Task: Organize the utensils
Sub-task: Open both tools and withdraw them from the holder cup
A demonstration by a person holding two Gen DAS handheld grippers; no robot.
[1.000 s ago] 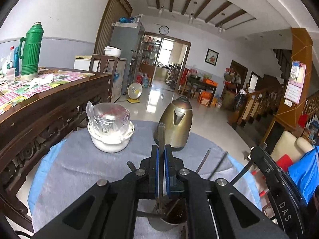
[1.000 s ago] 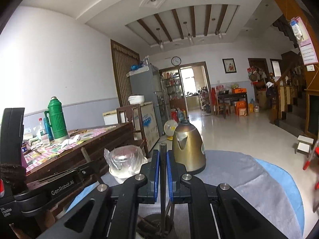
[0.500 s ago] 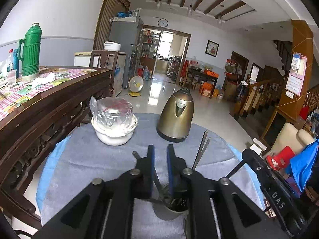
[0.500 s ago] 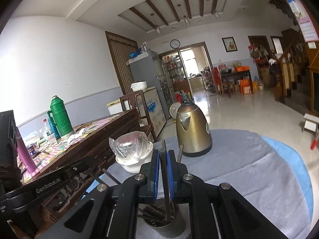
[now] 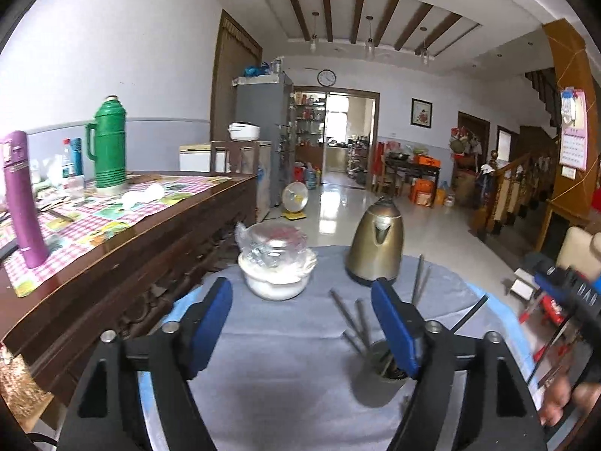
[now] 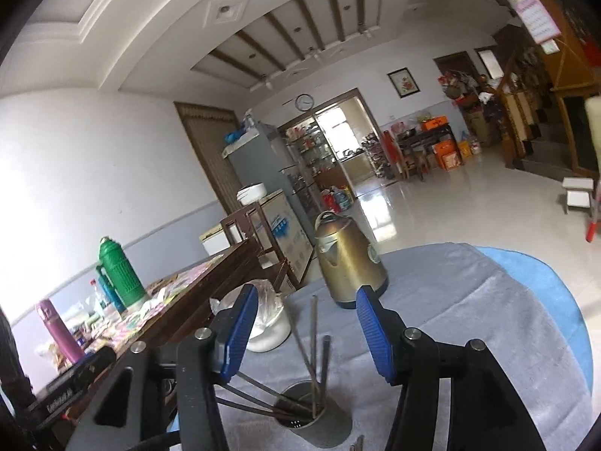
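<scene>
Utensils point(image 6: 313, 372), slim dark metal sticks that may be chopsticks though the blur leaves us unsure, stand fanned out in a steel holder cup point(image 6: 311, 428) on the grey cloth point(image 6: 469, 338). In the right wrist view they rise between and just below our right gripper point(image 6: 306, 332), whose blue pads are opening and press on nothing. In the left wrist view the holder cup point(image 5: 379, 376) sits low under the right-hand pad of our left gripper point(image 5: 300, 332), partly hidden by it; those jaws are opening too, with only bare cloth between them. We judge that this pair of pieces is in the cup and both grippers are free. The risk now is a knock: the sticks lean outward at loose angles, so a pad or finger sweeping sideways as we pull away could catch one, flick it out or tip the cup. Beyond the jaws stand a brass kettle point(image 5: 375, 251) and a wrapped white bowl point(image 5: 276, 267), near enough that a wide swing could bump them.
</scene>
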